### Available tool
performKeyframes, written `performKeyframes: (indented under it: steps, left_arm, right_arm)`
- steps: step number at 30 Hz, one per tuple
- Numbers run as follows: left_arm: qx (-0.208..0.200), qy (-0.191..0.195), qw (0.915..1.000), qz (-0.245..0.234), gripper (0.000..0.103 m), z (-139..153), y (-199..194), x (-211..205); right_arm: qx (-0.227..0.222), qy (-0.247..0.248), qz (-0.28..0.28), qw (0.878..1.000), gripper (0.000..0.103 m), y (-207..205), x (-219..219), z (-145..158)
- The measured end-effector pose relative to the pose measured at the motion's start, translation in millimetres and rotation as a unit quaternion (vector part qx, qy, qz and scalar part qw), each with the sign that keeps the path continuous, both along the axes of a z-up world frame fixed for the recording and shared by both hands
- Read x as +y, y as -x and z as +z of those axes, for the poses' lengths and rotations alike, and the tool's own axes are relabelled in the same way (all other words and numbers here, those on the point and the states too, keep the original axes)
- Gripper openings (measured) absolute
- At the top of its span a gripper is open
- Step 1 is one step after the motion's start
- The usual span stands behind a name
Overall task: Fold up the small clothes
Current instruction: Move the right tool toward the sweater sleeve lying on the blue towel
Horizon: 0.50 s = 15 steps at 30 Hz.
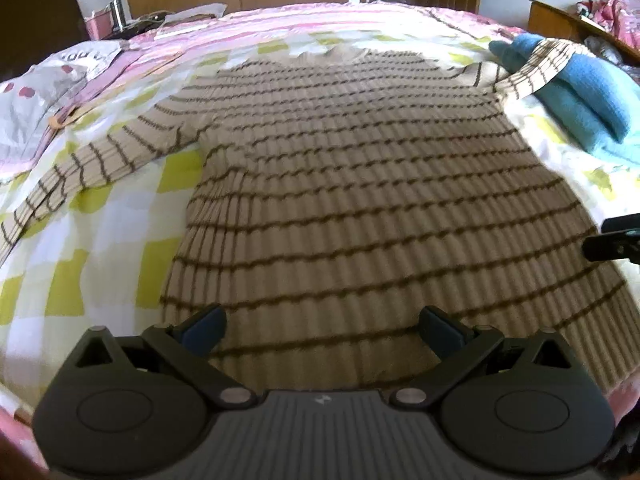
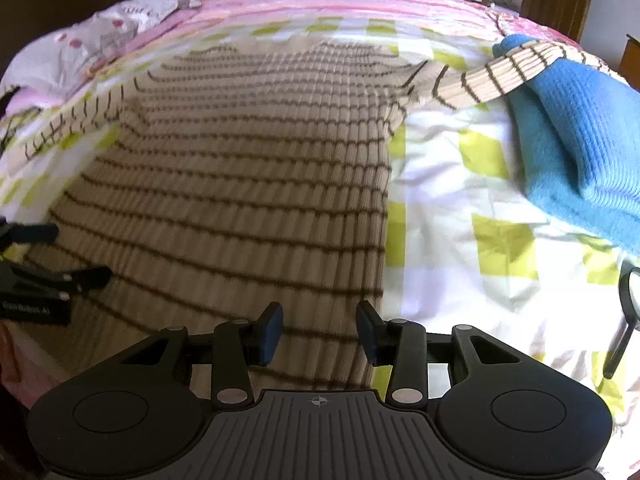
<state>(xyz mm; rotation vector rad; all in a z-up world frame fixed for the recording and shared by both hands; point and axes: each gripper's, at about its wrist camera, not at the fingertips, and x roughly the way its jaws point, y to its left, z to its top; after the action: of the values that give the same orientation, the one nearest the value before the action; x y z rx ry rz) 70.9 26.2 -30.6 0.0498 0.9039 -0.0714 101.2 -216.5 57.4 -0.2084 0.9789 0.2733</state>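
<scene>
A beige sweater with thin brown stripes (image 1: 360, 180) (image 2: 240, 180) lies flat on the bed, neck away from me. Its left sleeve (image 1: 100, 156) stretches out over the sheet. Its right sleeve (image 2: 512, 72) is draped over a folded blue knit (image 2: 580, 140) (image 1: 588, 96). My left gripper (image 1: 320, 314) hovers wide open above the hem's left part, nothing between its pads. My right gripper (image 2: 319, 308) stands open, jaws about half apart, above the hem near the sweater's right edge. Each gripper shows at the edge of the other's view: left gripper (image 2: 82, 252), right gripper (image 1: 612, 240).
A yellow-and-white checked sheet (image 2: 460, 200) (image 1: 100, 240) covers the bed, with a pink striped quilt (image 1: 240, 28) behind it. A white dotted plastic bag (image 1: 48, 80) lies at the far left. A black-rimmed round hand mirror (image 2: 630, 292) rests on the sheet at right. Wooden cupboards stand behind.
</scene>
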Motion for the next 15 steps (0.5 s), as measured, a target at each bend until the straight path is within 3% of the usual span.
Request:
performKeyframes:
  steps: [15]
  left_arm:
    - [-0.042, 0.003, 0.9970, -0.064, 0.103, 30.1, -44.4, -55.7]
  right_arm:
    - [-0.031, -0.049, -0.049, 0.997, 0.039, -29.4, -33.1, 28.3]
